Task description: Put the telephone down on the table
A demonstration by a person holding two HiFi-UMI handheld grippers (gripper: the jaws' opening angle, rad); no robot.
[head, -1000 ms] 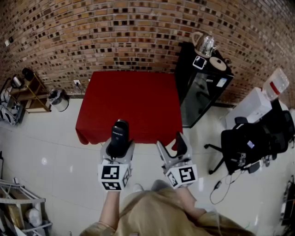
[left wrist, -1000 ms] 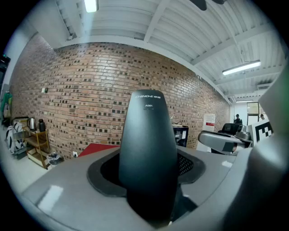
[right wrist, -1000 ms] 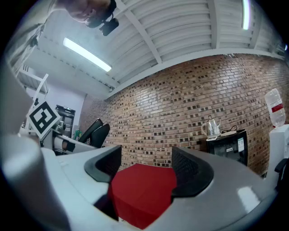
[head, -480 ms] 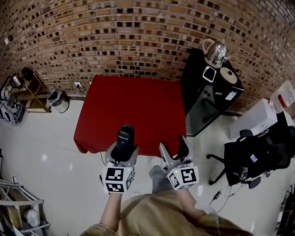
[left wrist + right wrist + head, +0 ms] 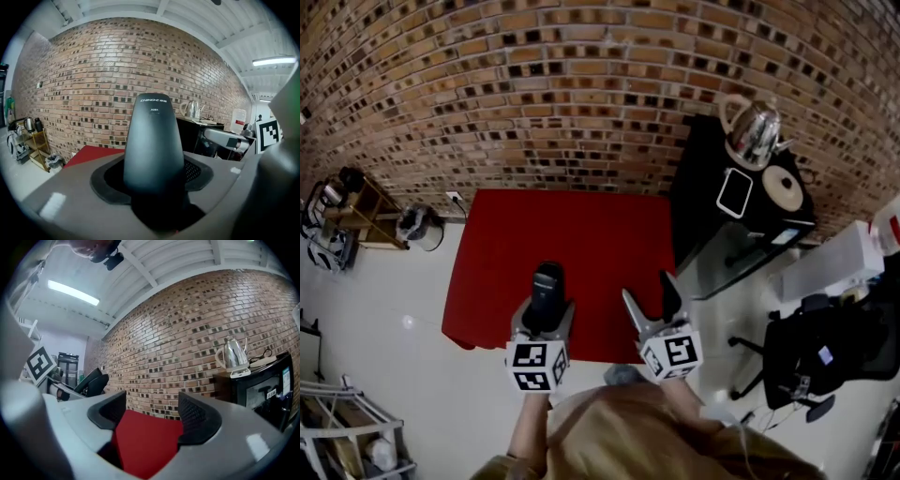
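My left gripper [image 5: 543,302] is shut on a black telephone handset [image 5: 546,291], which sticks forward out of the jaws over the near edge of the red table [image 5: 581,234]. In the left gripper view the telephone [image 5: 153,140] fills the middle, clamped between the two pads. To its right my right gripper [image 5: 649,298] is open and holds nothing. In the right gripper view its jaws [image 5: 152,416] stand apart and the red table [image 5: 143,441] shows between them.
A black cabinet [image 5: 712,234] stands right of the table with a steel kettle [image 5: 754,131], a tablet and a round lid on top. An office chair [image 5: 825,361] is at the far right. Shelves and a small pot [image 5: 417,225] sit left, by the brick wall.
Both grippers have moved forward toward the brick wall, from short of the table to over its near edge. The telephone stays clamped in the left gripper, and the right stays open.
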